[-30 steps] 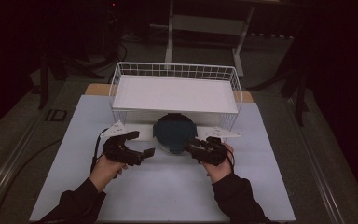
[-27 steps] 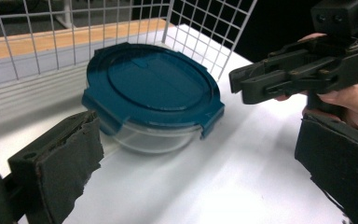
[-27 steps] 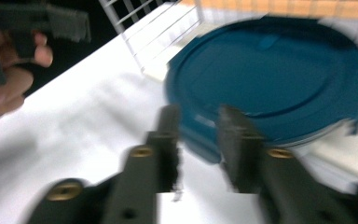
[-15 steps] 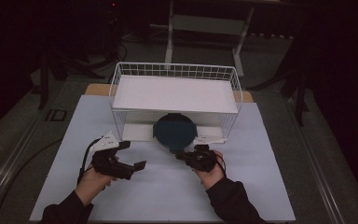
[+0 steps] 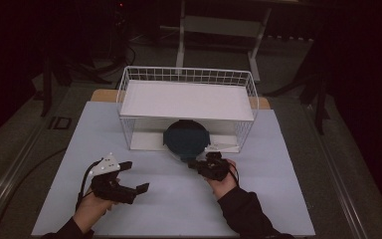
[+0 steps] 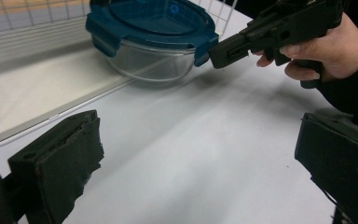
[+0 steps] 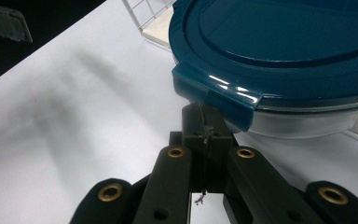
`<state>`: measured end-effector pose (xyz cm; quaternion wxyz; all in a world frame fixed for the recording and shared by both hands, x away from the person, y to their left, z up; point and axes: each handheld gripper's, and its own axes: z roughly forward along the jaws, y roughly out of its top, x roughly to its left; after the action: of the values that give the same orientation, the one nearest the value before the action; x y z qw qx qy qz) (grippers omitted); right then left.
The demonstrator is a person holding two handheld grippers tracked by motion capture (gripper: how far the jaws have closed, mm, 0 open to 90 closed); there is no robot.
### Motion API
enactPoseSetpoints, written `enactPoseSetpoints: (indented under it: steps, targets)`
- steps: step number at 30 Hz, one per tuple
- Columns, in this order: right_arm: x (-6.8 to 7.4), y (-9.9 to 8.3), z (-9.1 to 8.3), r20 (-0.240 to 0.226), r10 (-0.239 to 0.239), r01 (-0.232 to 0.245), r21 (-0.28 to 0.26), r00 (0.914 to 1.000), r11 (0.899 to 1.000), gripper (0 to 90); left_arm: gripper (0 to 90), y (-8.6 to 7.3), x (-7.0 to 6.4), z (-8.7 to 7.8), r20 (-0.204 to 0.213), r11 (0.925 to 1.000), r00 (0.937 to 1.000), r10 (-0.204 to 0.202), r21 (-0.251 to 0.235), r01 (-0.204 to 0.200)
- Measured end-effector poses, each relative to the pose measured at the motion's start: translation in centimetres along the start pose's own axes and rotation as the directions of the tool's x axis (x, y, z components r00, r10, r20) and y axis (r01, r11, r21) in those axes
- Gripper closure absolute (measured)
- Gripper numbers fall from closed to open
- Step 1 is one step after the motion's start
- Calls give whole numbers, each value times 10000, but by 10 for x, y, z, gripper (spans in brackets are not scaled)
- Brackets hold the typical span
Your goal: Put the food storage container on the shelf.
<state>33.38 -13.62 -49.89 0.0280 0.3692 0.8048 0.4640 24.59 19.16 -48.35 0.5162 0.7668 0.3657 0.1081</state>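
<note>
Closest to us, our left hand-held gripper (image 5: 122, 179) hangs low over the bare table (image 5: 278, 199) with its jaws spread wide and nothing between them. It is well apart from the work, so it cannot help if something slips.

A bit farther out, our right hand-held gripper (image 5: 199, 163) has its jaws pressed together. In the right gripper view the shut tips sit just under a latch tab (image 7: 214, 95) of the blue lid (image 7: 284, 42). We cannot tell if the tips touch the tab or only sit close below it.

The lid is on a round glass bowl (image 6: 151, 60). The bowl stands at the front edge of the white wire basket (image 5: 129, 94), half under its shelf (image 5: 186, 99), with part of it on the white board (image 6: 32, 93) on the basket floor and part sticking out over the table.

Here is what we think could go wrong. If we push up on the tab with only the thin tips, they may slide off, and the tab stays shut. If we push too hard, the whole bowl may tip or scoot back into the basket, because no other gripper holds it down. The bowl is glass, so a hard bump on the wire could chip it. The board's edge under the bowl may also make it rock.
</note>
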Motion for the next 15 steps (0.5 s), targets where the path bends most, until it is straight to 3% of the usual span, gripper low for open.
enactPoseSetpoints:
  steps: [4, 13, 15]
  targets:
    - [-2, 2, 6, 114, 20, -20, 35, 9999, 10000, 900, 8, -6, 4, 0, -162, 9998, 9997, -192, -78, 190]
    - [-9, 4, 19, 312, 304, -306, 40, 9990, 9995, 900, 8, -10, 1, 4, -88, 10000, 9999, 60, 50, -60]
    - [-8, 6, 21, 385, 127, -127, 7, 9992, 9999, 900, 8, -11, -1, 4, -125, 9999, 9998, 152, 62, -152]
